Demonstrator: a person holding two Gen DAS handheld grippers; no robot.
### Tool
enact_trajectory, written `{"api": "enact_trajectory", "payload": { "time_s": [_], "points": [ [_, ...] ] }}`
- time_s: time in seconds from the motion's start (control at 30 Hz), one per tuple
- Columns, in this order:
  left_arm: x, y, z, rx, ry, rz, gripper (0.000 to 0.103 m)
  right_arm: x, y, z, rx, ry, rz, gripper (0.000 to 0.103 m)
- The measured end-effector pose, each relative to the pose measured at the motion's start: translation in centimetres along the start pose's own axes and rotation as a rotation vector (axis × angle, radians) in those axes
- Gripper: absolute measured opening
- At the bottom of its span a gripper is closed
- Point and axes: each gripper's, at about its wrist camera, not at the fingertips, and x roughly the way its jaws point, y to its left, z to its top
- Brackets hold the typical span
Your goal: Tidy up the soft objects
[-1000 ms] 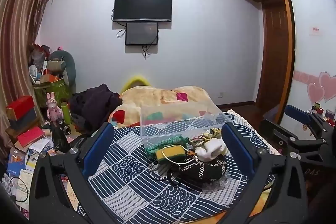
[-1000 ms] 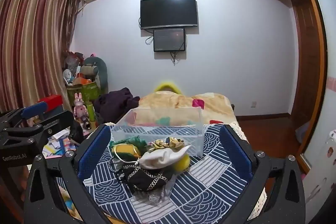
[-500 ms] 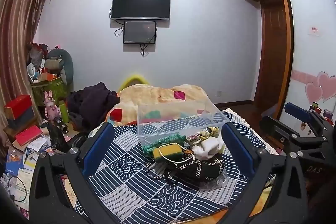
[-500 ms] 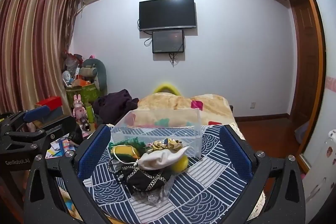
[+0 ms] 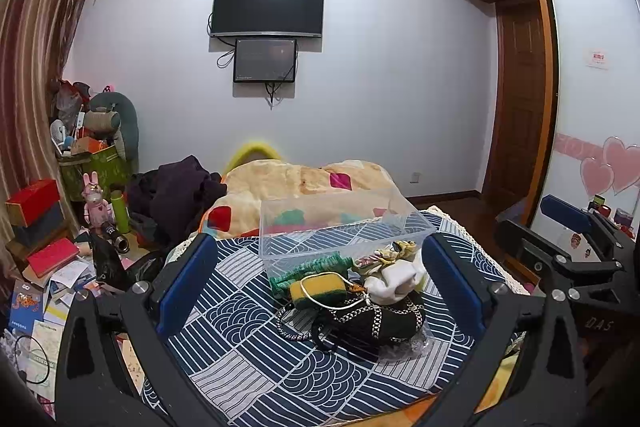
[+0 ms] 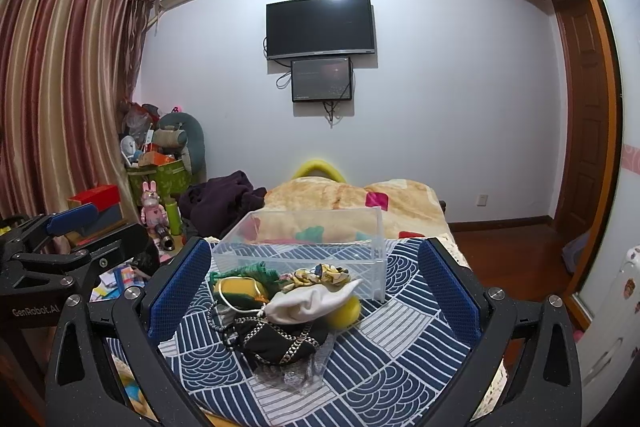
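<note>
A pile of soft objects lies on the blue patterned cloth (image 5: pixel 248 343): a black pouch with a chain (image 5: pixel 372 319), a white cloth bag (image 5: pixel 396 277), a yellow-green sponge (image 5: pixel 320 289), a green knit piece (image 5: pixel 308 267) and a patterned scrunchie (image 6: pixel 320 273). A clear plastic box (image 5: pixel 340 223) stands empty just behind the pile. My left gripper (image 5: pixel 316 279) is open, above and short of the pile. My right gripper (image 6: pixel 314 281) is open too, at the same distance. Each gripper shows at the edge of the other's view.
A bed with a beige quilt (image 5: pixel 304 179) lies behind the box, with dark clothes (image 5: pixel 180 195) on its left. Books, boxes and toys (image 5: pixel 48 227) clutter the floor at left. A wardrobe and door (image 5: pixel 524 95) stand at right.
Both grippers have drifted slightly, so the pile and box sit a little lower and left in the views. Both stay open. Nothing on the cloth has moved.
</note>
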Motion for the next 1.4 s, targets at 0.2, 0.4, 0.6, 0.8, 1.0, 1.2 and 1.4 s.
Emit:
{"api": "enact_trajectory", "payload": {
  "time_s": [0.2,0.4,0.6,0.8,1.0,1.2,1.4],
  "points": [
    [-0.01,-0.17,0.03,0.007,-0.004,0.002,0.103,-0.09,0.25,0.05,-0.001,-0.005,0.005,0.103],
    [-0.14,-0.3,0.05,0.01,-0.006,0.004,0.103,-0.16,0.26,0.14,0.001,-0.006,0.006,0.103],
    [-0.32,-0.19,0.15,0.012,-0.009,0.006,0.103,-0.24,0.34,0.22,-0.002,-0.007,0.008,0.103],
    [-0.38,-0.15,0.22,0.011,-0.009,0.005,0.103,-0.41,0.53,0.45,-0.005,-0.014,0.01,0.103],
    [-0.52,-0.28,0.32,0.016,-0.014,0.004,0.103,-0.43,0.43,0.43,-0.003,-0.015,0.011,0.103],
    [-0.73,-0.43,0.52,0.014,-0.023,0.0,0.103,-0.39,0.41,0.45,-0.003,-0.014,0.011,0.103],
    [-0.73,-0.44,0.45,0.014,-0.024,0.0,0.103,-0.41,0.41,0.4,-0.002,-0.016,0.011,0.103]
  ]
}}
